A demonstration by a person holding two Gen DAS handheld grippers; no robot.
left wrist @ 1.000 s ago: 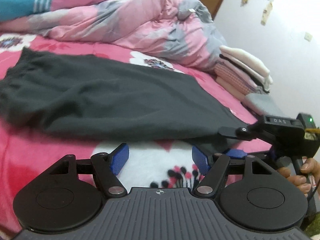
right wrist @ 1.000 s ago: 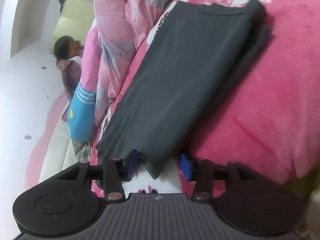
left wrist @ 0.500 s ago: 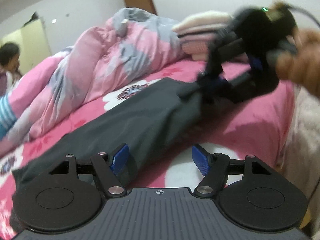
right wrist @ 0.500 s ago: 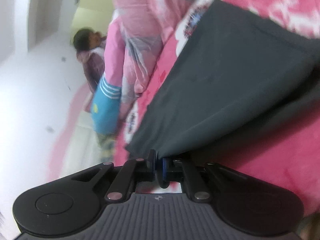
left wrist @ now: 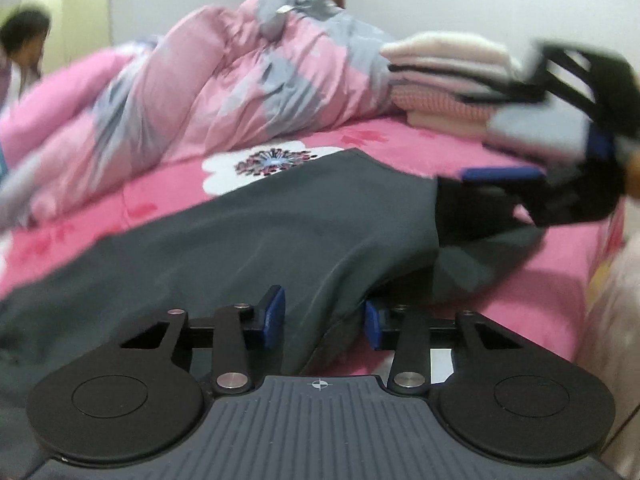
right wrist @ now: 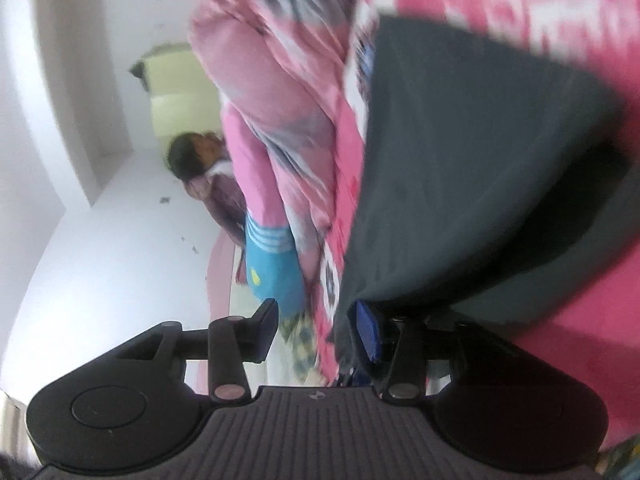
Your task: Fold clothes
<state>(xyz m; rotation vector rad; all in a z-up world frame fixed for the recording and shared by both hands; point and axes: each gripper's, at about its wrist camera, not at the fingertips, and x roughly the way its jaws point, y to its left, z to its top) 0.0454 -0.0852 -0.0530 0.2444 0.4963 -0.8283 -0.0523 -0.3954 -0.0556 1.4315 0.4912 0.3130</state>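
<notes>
Nearest in the left wrist view, the left gripper [left wrist: 324,322] has its blue-padded fingers [left wrist: 273,316] apart, with a raised fold of the dark grey soft-fabric garment [left wrist: 248,236] lying in the gap between them; they straddle the cloth but do not pinch it. In the right wrist view, the right gripper [right wrist: 316,330] also has its fingers apart: the garment's edge [right wrist: 460,168] drapes over the blue pad of one finger [right wrist: 367,332], while the other finger stands clear of it. Whether that edge is truly caught on the pad I cannot tell.

The garment sags and creases wherever it is lifted, so it looks light, limp and not slippery. It should fold easily but will not hold a shape unsupported. A doubled hem or corner looks like the best hold, with both grippers at matching edges so the cloth hangs evenly.

Beyond, it lies spread along the pink flower-printed bed sheet [left wrist: 560,264]. Farther back sit a rumpled pink and grey quilt [left wrist: 224,92] and a stack of folded pale clothes [left wrist: 444,80].
</notes>
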